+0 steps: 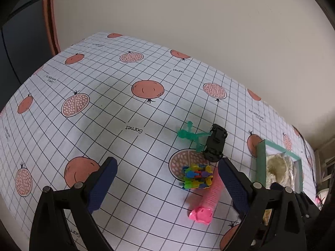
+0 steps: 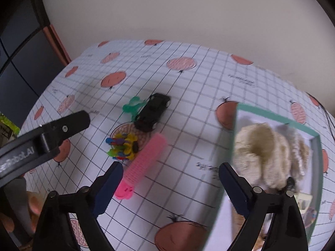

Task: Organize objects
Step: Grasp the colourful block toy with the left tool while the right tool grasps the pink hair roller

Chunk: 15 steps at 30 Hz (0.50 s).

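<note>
We note both grippers, left point(image 1: 167, 171) and right point(image 2: 170, 177), fingers wide, holding nothing. Black toy car point(image 1: 215, 143) lies on the desk point(image 1: 104, 125) (left of the teal box point(image 1: 261, 156)), touching the green figure point(image 1: 188, 133).

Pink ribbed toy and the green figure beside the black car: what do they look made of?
Pink ribbed toy: likely soft plastic or rubber, matte, with fine accordion ridges along its body. Green figure: looks like translucent hard plastic, glossy, the tablecloth grid showing faintly through its thin limbs.
</note>
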Each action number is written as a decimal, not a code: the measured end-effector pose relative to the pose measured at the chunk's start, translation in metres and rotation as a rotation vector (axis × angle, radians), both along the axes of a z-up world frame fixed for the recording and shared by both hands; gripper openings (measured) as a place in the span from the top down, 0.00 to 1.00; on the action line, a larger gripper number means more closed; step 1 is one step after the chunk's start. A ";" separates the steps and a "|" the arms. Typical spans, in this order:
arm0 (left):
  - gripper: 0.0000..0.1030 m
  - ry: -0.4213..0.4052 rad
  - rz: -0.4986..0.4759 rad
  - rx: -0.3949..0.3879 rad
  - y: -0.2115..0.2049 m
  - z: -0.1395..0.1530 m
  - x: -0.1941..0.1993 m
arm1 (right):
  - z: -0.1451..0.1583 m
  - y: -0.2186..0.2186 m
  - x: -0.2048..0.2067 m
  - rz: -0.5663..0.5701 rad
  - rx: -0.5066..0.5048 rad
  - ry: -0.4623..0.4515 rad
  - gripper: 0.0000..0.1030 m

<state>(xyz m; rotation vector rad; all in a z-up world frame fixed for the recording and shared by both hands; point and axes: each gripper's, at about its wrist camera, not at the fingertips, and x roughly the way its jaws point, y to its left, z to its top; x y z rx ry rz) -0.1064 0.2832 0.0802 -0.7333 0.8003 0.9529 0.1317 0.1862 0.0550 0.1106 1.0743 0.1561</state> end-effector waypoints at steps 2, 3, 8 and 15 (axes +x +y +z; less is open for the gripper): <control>0.06 -0.001 -0.010 -0.008 0.001 -0.002 0.002 | -0.007 0.008 0.003 0.005 -0.001 0.010 0.11; 0.06 -0.002 -0.011 -0.010 0.001 -0.003 0.002 | -0.010 0.011 0.004 0.005 0.003 0.015 0.11; 0.06 -0.025 -0.006 -0.047 0.004 -0.010 0.003 | -0.021 0.027 0.008 0.004 0.012 0.027 0.13; 0.06 -0.029 0.001 -0.061 0.007 -0.017 0.003 | -0.034 0.032 0.014 -0.011 -0.026 0.050 0.28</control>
